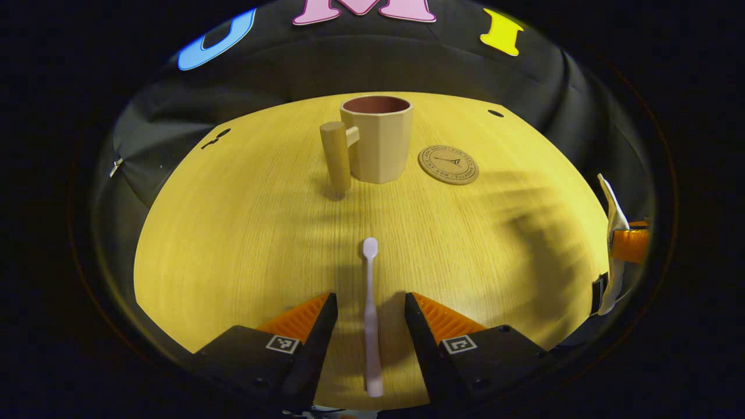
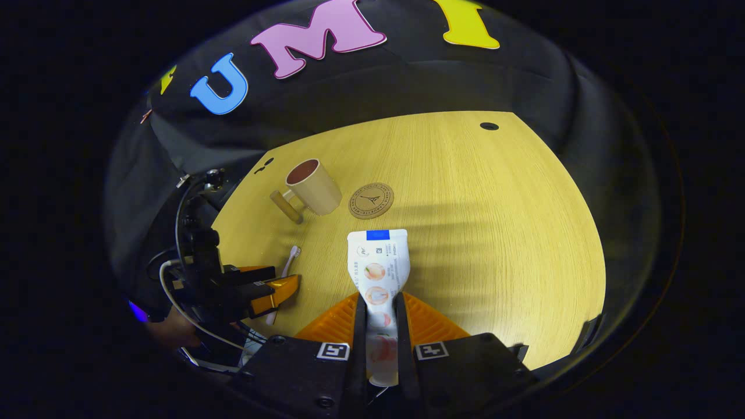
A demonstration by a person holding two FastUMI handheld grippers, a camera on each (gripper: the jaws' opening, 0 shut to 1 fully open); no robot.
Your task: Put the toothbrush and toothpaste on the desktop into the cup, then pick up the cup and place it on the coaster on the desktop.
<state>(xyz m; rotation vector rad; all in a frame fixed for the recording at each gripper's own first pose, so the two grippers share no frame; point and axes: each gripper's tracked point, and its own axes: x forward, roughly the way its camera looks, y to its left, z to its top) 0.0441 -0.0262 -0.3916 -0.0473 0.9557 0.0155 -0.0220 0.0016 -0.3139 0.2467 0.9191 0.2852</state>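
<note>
A white toothbrush (image 1: 371, 314) lies flat on the wooden desktop (image 1: 233, 233), head pointing toward the cup. My left gripper (image 1: 369, 304) is open, one finger on each side of the handle with gaps between. A tan cup (image 1: 381, 139) with a peg handle stands upright at the back, a round cork coaster (image 1: 448, 164) just right of it. My right gripper (image 2: 381, 301) is shut on a white toothpaste tube (image 2: 378, 262), held above the desktop with its flat end forward. The right gripper view also shows the cup (image 2: 311, 186), the coaster (image 2: 371, 200), the toothbrush (image 2: 289, 259) and the left gripper (image 2: 273, 291).
In the left gripper view the right gripper (image 1: 625, 244) with the tube hangs at the far right edge. Small dark holes (image 1: 495, 113) mark the desktop's back corners. A hand and cables (image 2: 192, 302) sit behind the left gripper. Black cloth surrounds the desktop.
</note>
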